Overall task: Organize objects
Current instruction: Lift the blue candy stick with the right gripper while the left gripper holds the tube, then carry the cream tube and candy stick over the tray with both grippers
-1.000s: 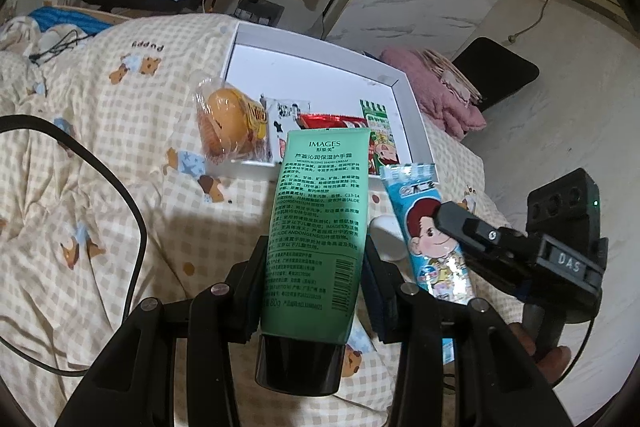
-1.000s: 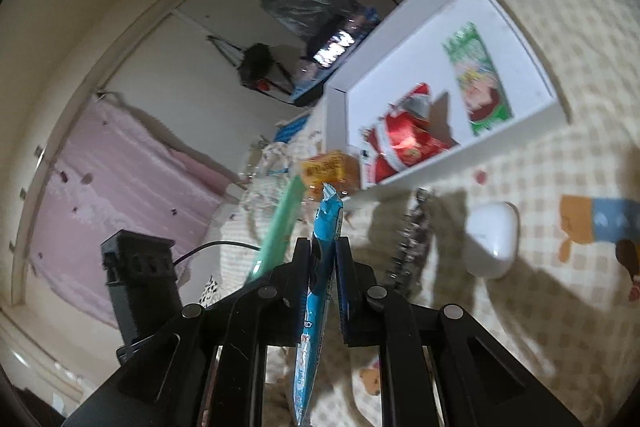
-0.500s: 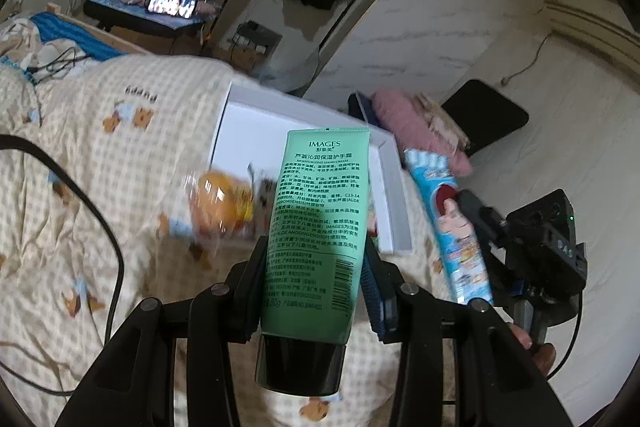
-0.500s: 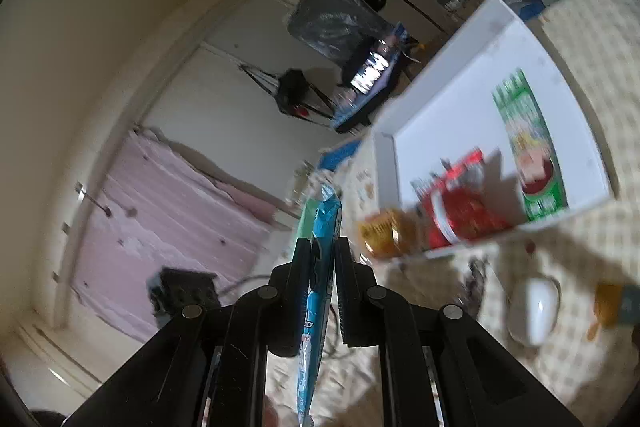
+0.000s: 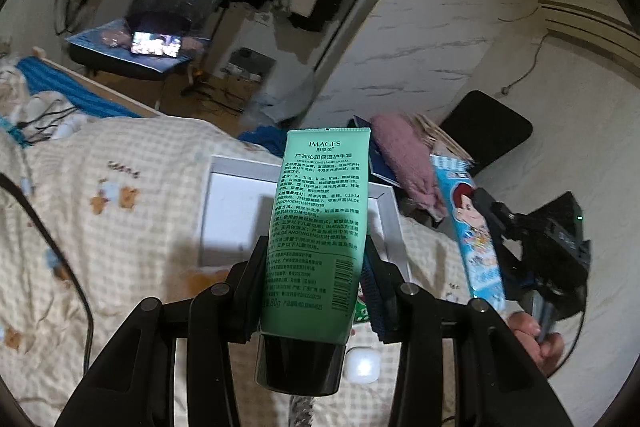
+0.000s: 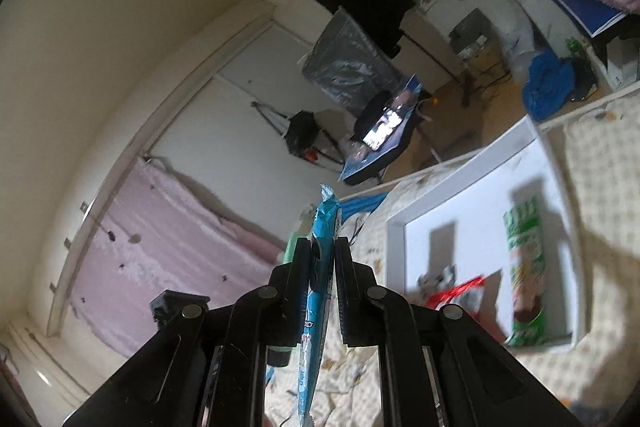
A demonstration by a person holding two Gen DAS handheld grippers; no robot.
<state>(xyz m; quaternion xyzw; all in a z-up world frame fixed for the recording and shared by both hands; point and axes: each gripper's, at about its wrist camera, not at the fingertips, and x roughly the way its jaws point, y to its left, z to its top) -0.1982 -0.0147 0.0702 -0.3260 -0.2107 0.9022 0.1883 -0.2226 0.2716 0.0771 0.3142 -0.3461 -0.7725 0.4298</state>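
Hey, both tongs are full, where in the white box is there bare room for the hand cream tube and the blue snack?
The white box is bare across its far half, between the far rim and the green packet. The near end is crowded: red packet, green packet and a small patterned packet. The green tube and blue snack packet would likely fit in that far half.

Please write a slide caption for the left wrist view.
Left gripper holds a green hand-cream tube above the white tray on the checked bedspread.
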